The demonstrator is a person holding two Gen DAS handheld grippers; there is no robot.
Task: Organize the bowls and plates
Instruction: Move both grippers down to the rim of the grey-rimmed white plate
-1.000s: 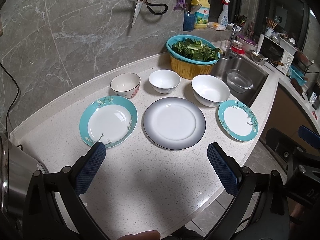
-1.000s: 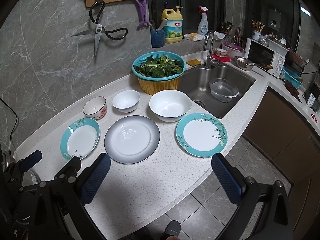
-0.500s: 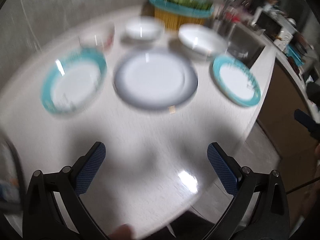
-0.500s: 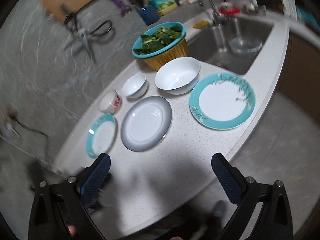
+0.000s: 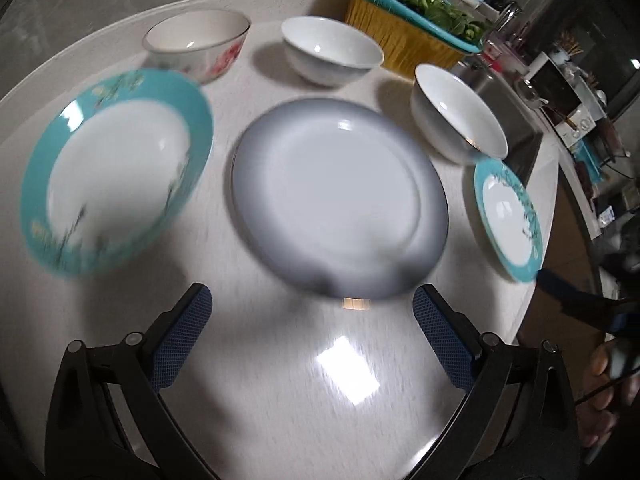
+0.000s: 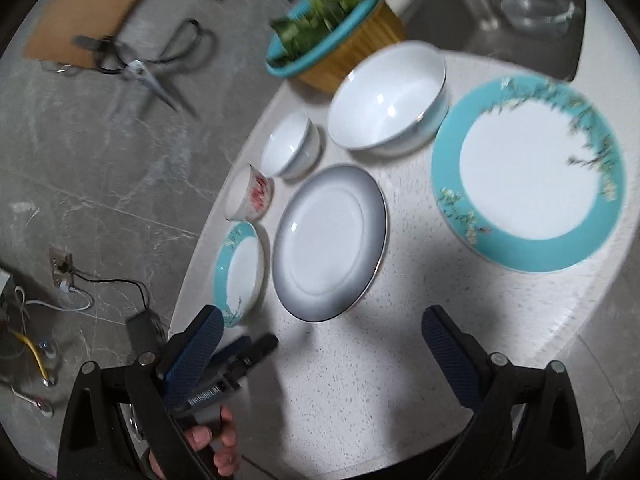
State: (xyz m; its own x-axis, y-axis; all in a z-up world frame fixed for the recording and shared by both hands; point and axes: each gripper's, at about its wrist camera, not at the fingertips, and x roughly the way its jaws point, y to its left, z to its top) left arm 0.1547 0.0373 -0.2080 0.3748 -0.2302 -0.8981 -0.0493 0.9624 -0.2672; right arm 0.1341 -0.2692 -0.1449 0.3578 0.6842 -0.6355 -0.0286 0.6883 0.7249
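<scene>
Grey plate [image 5: 336, 200] looms nearer than before; left gripper [image 5: 312, 316] lowered, empty.

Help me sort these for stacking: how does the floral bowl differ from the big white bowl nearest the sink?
The floral bowl is smaller, with pink flowers outside; the big white bowl is wider and plain. The floral bowl sits behind a teal plate, the white one at the row's other end. Both stand upright and empty on the counter.

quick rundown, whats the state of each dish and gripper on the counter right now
grey-rimmed plate: flat, empty, unstacked
left teal plate: flat, empty
right teal plate: flat, empty
floral bowl: upright, empty
small white bowl: upright, empty
large white bowl: upright, empty
left gripper: open, holding nothing
right gripper: jaws closing, nothing between them
</scene>
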